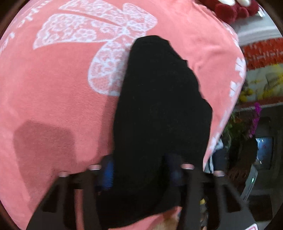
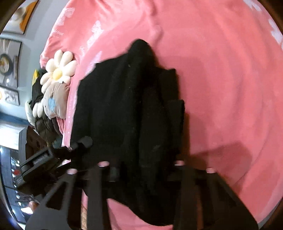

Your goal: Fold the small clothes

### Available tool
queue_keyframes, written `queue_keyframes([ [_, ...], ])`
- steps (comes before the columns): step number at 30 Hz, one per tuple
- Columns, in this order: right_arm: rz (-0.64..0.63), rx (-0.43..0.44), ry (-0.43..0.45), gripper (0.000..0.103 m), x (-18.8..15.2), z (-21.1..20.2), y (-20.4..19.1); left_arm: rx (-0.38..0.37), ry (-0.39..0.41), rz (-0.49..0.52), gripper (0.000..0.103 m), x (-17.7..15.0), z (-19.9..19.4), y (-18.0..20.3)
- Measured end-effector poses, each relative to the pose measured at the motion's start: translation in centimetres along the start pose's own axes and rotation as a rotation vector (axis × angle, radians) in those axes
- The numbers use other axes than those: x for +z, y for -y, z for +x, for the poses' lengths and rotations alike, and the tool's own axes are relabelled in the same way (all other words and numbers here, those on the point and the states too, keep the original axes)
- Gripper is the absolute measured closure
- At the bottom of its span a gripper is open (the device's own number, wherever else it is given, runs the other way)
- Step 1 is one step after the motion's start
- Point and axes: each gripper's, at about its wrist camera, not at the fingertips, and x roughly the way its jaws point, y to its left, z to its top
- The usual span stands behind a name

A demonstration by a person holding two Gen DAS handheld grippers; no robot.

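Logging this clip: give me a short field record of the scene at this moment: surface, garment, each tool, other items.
surface: pink blanket with white lace-pattern print
garment: black garment, bunched and partly folded, lying on the blanket
left tool: left tool, fingers on either side of the garment's near end; whether they pinch it cannot be told
right tool: right tool, straddling the garment's near edge; grip equally unclear
other items: daisy-shaped plush at the blanket's edge in the right wrist view; red plush at the top of the left wrist view

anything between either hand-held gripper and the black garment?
Nothing visible. The black garment lies on the pink blanket and already runs between the fingers of the left hand-held gripper; the right hand-held gripper straddles it too. The flower plush sits off at the blanket's edge.
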Motion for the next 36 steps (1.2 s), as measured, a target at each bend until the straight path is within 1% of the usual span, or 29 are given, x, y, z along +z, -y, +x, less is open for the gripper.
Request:
queue_keyframes([
  [1,-0.026,0.007,0.010,0.077,-0.1,-0.6,-1.0,-0.020,0.002,0.003,0.079,-0.2,-0.9,0.0],
  [2,-0.043,0.024,0.013,0.077,-0.3,-1.4,-1.8,-0.033,0.007,0.010,0.079,-0.3,-1.8,0.1],
  [3,-0.065,0.039,0.009,0.077,-0.6,-2.1,-3.0,-0.029,0.018,0.025,0.079,-0.7,-3.2,0.2],
  [5,-0.123,0.038,-0.007,0.077,-2.4,-3.0,-5.2,-0.013,0.035,0.054,0.079,-1.5,-5.6,-0.2],
  [6,-0.136,0.036,-0.024,0.077,-3.6,-2.9,-5.8,-0.006,0.027,0.054,0.079,-2.4,-7.0,-0.9],
  [7,-0.143,0.033,-0.038,0.075,-4.4,-2.7,-6.0,0.003,0.019,0.052,0.079,-3.0,-7.7,-1.5],
  [8,-0.153,0.017,-0.070,0.072,-6.0,-2.0,-6.1,0.026,0.007,0.054,0.077,-3.8,-8.2,-2.3],
  [9,-0.160,-0.006,-0.104,0.070,-7.4,-1.2,-5.9,0.076,-0.015,0.066,0.077,-5.1,-8.3,-3.1],
  [10,-0.167,-0.041,-0.138,0.066,-8.7,-0.3,-5.6,0.117,-0.036,0.082,0.073,-6.0,-7.9,-3.5],
  [11,-0.180,-0.114,-0.168,0.057,-10.2,0.6,-5.0,0.174,-0.057,0.102,0.065,-7.0,-7.2,-4.0],
  [12,-0.187,-0.149,-0.161,0.052,-10.9,1.0,-4.7,0.243,-0.067,0.114,0.061,-7.8,-6.6,-4.4],
  [13,-0.186,-0.151,-0.140,0.046,-11.3,0.7,-4.7,0.278,-0.061,0.124,0.055,-8.6,-6.3,-4.8],
  [14,-0.179,-0.160,-0.125,0.042,-11.3,0.3,-4.8,0.279,-0.034,0.124,0.048,-9.1,-6.4,-4.9],
  [17,-0.161,-0.179,-0.083,0.041,-10.3,-0.9,-5.3,0.301,-0.013,0.140,0.044,-9.3,-6.5,-4.1],
  [18,-0.166,-0.179,-0.073,0.041,-10.0,-1.1,-5.5,0.304,-0.016,0.151,0.044,-9.2,-6.4,-3.7],
  [20,-0.182,-0.198,-0.065,0.032,-9.5,-1.1,-6.0,0.305,-0.025,0.164,0.043,-9.1,-6.4,-3.3],
  [21,-0.187,-0.203,-0.067,0.032,-9.3,-0.8,-6.3,0.301,-0.027,0.173,0.043,-9.1,-6.4,-3.2],
  [24,-0.183,-0.228,-0.093,0.031,-9.6,0.6,-6.1,0.303,-0.028,0.186,0.037,-9.4,-6.3,-3.1],
  [25,-0.173,-0.228,-0.100,0.031,-9.8,1.0,-5.8,0.303,-0.033,0.182,0.036,-9.3,-6.0,-3.5],
  [28,-0.126,-0.200,-0.108,0.022,-10.5,1.3,-4.7,0.291,-0.062,0.165,0.035,-9.1,-5.3,-4.2],
  [30,-0.105,-0.179,-0.110,0.021,-10.7,1.5,-4.3,0.261,-0.078,0.150,0.031,-9.0,-4.8,-4.7],
  [32,-0.097,-0.168,-0.111,0.019,-10.7,1.8,-4.2,0.201,-0.110,0.101,0.021,-8.7,-4.1,-5.6],
  [33,-0.092,-0.161,-0.114,0.018,-10.5,1.9,-4.1,0.169,-0.131,0.064,0.019,-8.5,-3.5,-6.3],
  [34,-0.092,-0.159,-0.116,0.017,-10.5,1.9,-4.0,0.146,-0.130,0.045,0.015,-8.3,-3.3,-6.7],
  [35,-0.095,-0.160,-0.114,0.017,-10.4,2.1,-4.2,0.133,-0.135,0.041,0.011,-8.2,-3.2,-6.7],
  [36,-0.098,-0.167,-0.113,0.017,-10.3,2.4,-4.5,0.139,-0.145,0.043,0.011,-8.0,-3.0,-6.6],
])
